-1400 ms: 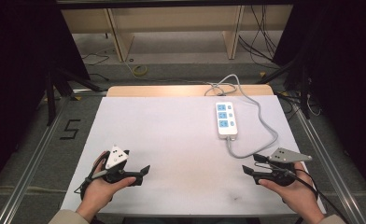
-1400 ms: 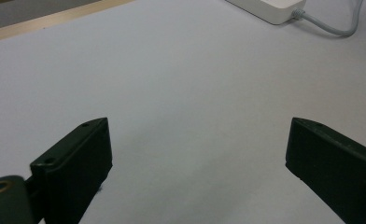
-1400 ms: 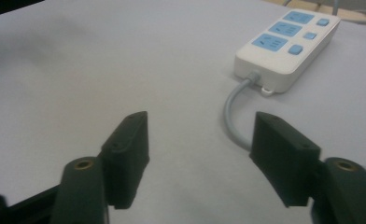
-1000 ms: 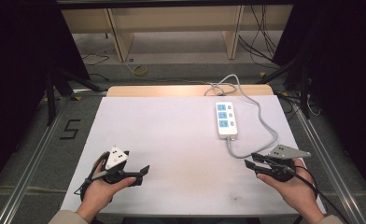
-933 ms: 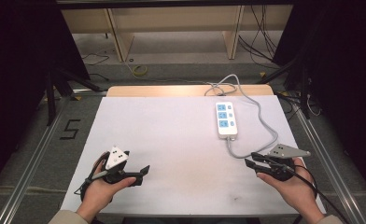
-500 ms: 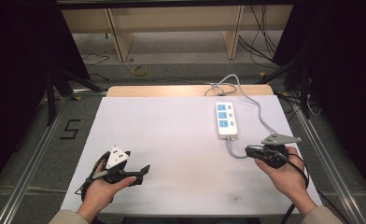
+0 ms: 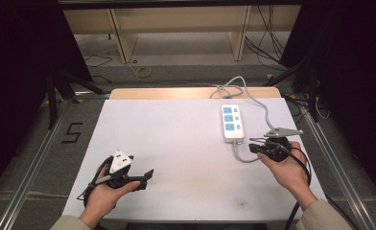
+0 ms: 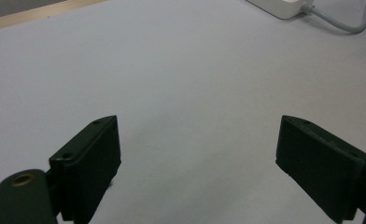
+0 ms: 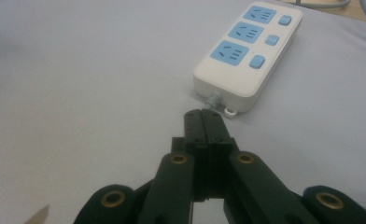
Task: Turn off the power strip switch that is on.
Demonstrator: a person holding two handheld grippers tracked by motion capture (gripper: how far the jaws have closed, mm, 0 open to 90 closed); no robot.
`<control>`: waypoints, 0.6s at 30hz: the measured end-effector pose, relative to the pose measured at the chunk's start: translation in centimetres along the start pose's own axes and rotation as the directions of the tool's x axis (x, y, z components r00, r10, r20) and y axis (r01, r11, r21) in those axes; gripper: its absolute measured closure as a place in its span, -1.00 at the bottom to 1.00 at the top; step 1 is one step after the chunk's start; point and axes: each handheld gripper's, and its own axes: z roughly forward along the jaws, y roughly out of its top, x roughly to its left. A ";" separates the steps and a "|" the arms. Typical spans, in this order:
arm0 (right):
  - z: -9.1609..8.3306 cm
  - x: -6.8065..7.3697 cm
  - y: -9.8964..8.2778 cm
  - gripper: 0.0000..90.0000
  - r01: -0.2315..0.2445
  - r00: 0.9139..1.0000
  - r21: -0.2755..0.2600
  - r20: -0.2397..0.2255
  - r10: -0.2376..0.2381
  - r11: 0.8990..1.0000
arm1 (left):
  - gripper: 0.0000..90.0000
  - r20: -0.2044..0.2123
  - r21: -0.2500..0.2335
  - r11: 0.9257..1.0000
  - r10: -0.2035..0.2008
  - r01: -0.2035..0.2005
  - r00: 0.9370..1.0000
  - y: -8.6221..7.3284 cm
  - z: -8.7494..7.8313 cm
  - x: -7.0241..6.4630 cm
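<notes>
A white power strip (image 7: 232, 122) with three blue sockets lies on the white table cover (image 7: 176, 139), right of centre. Its grey cable (image 7: 241, 155) leaves the near end and curls to the right. My right gripper (image 7: 251, 144) is shut with nothing between its jaws. In the right gripper view its tips (image 9: 204, 116) sit just short of the power strip (image 9: 249, 51), where the cable stub (image 9: 214, 100) comes out. My left gripper (image 7: 146, 176) rests at the front left. It stands wide open (image 8: 197, 163) over bare cover, with the strip's corner (image 8: 284, 5) far off.
A wooden table edge (image 7: 191, 92) shows beyond the cover. Metal rails (image 7: 37, 163) run along both sides, and a "5" (image 7: 71, 133) is marked on the floor at the left. Shelving legs (image 7: 121, 38) and loose cables (image 7: 267, 48) stand behind the table.
My right gripper has moved forward and left, from the table's front right up to the near end of the power strip. The left gripper has stayed put.
</notes>
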 end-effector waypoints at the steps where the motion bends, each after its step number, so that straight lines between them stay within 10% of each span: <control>1: 0.1 0.0 0.1 1.00 -0.004 1.000 0.000 0.004 0.004 1.000 | -0.70 -0.002 -0.001 1.000 -0.001 0.001 1.000 0.0 0.0 0.0; 18: 1.4 -1.3 2.7 1.00 -0.030 0.999 0.012 0.045 0.030 0.999 | -0.68 -0.003 -0.006 1.000 -0.003 0.003 1.000 0.1 0.0 0.0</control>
